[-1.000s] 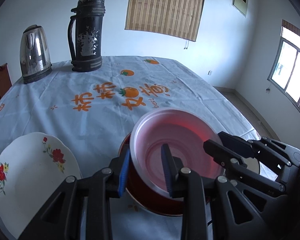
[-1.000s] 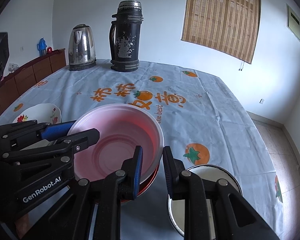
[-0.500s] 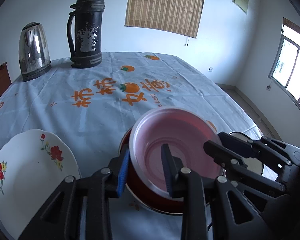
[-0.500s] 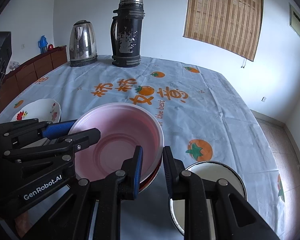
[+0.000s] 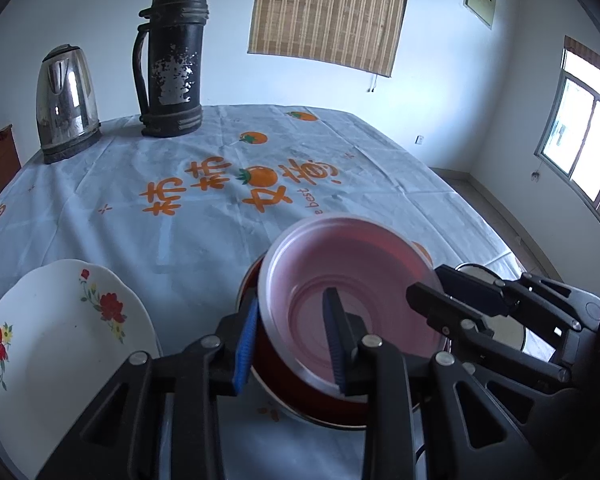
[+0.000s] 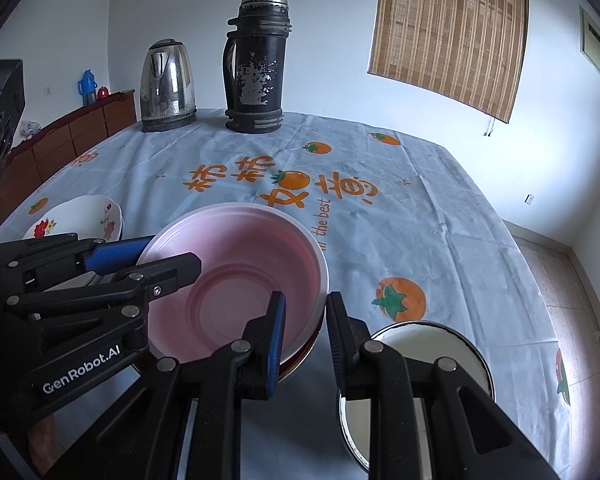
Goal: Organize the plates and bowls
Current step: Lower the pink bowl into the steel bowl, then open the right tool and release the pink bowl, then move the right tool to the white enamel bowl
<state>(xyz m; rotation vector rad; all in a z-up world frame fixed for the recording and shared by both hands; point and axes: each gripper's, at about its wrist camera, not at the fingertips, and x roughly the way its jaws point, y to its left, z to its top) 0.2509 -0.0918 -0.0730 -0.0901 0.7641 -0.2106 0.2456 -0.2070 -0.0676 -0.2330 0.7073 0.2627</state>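
A pale pink bowl (image 5: 360, 272) (image 6: 240, 264) is nested in a red bowl (image 5: 292, 384) (image 6: 300, 360) near the table's front edge. My left gripper (image 5: 292, 300) (image 6: 172, 250) is shut on the stack's left rim, one pad inside the pink bowl and the other outside the red one. My right gripper (image 6: 306, 298) (image 5: 428, 286) is shut on the right rim in the same way. I cannot tell whether the stack touches the cloth. A white plate with red flowers (image 5: 60, 340) (image 6: 80, 216) lies to the left.
A round steel dish with a white inside (image 6: 416, 360) (image 5: 500, 320) lies just right of the bowls. A steel kettle (image 5: 66, 100) and a tall black thermos (image 5: 172, 56) stand at the far end of the orange-printed tablecloth (image 5: 180, 240). A wooden cabinet (image 6: 60, 140) runs along the left.
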